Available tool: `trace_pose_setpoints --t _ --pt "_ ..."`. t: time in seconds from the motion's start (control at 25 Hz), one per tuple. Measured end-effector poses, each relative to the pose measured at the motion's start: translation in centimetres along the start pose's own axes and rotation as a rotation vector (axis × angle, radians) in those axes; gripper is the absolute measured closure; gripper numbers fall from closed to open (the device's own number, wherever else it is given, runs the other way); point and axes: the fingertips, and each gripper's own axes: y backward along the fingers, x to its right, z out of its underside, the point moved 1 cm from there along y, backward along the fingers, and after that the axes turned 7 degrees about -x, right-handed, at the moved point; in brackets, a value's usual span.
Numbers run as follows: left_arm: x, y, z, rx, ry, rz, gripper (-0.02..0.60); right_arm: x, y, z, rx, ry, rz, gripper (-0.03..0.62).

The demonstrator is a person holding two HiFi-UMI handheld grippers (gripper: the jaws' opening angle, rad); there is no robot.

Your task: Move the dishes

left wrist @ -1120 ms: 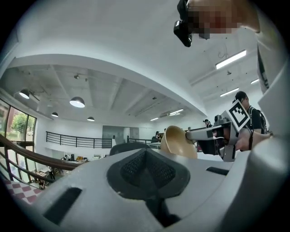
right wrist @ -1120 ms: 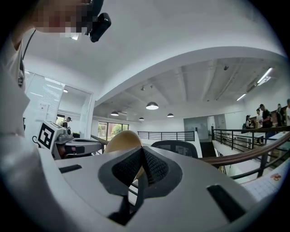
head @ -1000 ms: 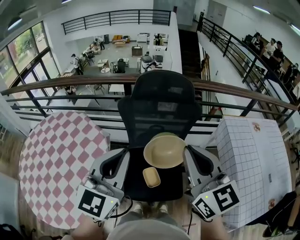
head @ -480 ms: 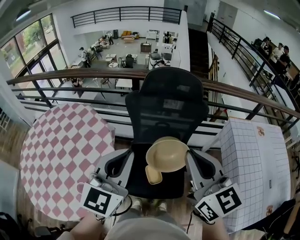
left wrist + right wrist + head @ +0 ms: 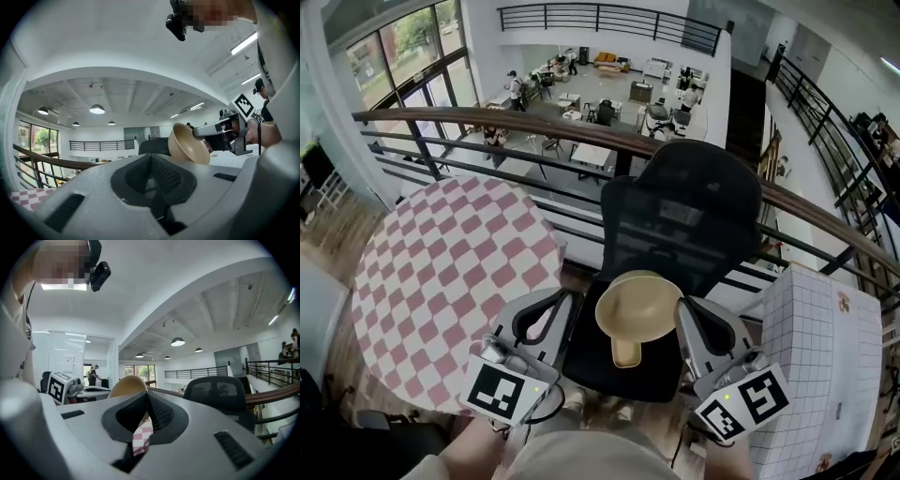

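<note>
Left of the chair (image 5: pixel 684 216), beyond which lies the checkered counter (image 5: pixel 441 253), the left gripper (image 5: pixel 151 159) has its jaws closed together on nothing. Over the chair's seat the tan bowl (image 5: pixel 639 305) hangs by its rim in the pinched right gripper (image 5: pixel 146 397), with a small tan dish (image 5: pixel 626 352) showing just under it. I judge the move about midway, with no dish yet on a counter.

Black mesh chair (image 5: pixel 684 220), pink-checked rd table (image 5: pixel 441 272), railing (image 5: pixel 534 125), windows (image 5: pixel 394 52), maybe atrium below
</note>
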Motion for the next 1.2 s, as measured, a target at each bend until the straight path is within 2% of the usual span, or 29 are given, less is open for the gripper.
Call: trace_pose_setpoints --t 0.12,0.2,0.32,0.44,0.52,0.72,0.84,0.96,1.2 --pt "-2.0 1.3 0.6 0.016 0.011 -0.070 0.568 -1.0 -2.3 -0.1 0.015 0.013 -0.081 0.571" --pt "-5.6 4.9 0.4 0.031 0.000 -0.115 0.568 -5.1 -5.0 -1.3 0.013 0.039 -0.125 0.571" --pt "-10.7 9.6 1.3 -0.006 0.022 -0.199 0.568 -11.0 -9.7 -2.3 -0.004 0.072 -0.210 0.571" --pt "-11.8 9.8 2.9 -0.021 0.015 -0.290 0.568 -11.5 -12.7 -0.7 -0.023 0.085 -0.295 0.571" --pt "-11.5 9.3 4.0 -0.049 0.041 -0.344 0.568 -10.9 -14.2 0.6 -0.041 0.085 -0.346 0.571" --pt "-12.8 9.2 8.3 -0.088 0.047 -0.473 0.568 -11.3 -19.2 5.3 -0.109 0.092 -0.472 0.571" --pt "-14.7 10.5 10.8 -0.106 0.054 -0.518 0.568 -13.7 -22.1 7.4 -0.157 0.116 -0.514 0.571" --pt "-15.9 11.5 13.9 -0.159 0.085 -0.555 0.568 -15.8 -24.3 9.9 -0.214 0.121 -0.550 0.571" --pt "-16.7 11.9 20.7 -0.285 0.150 -0.570 0.568 -18.3 -28.1 15.8 -0.344 0.134 -0.606 0.571"
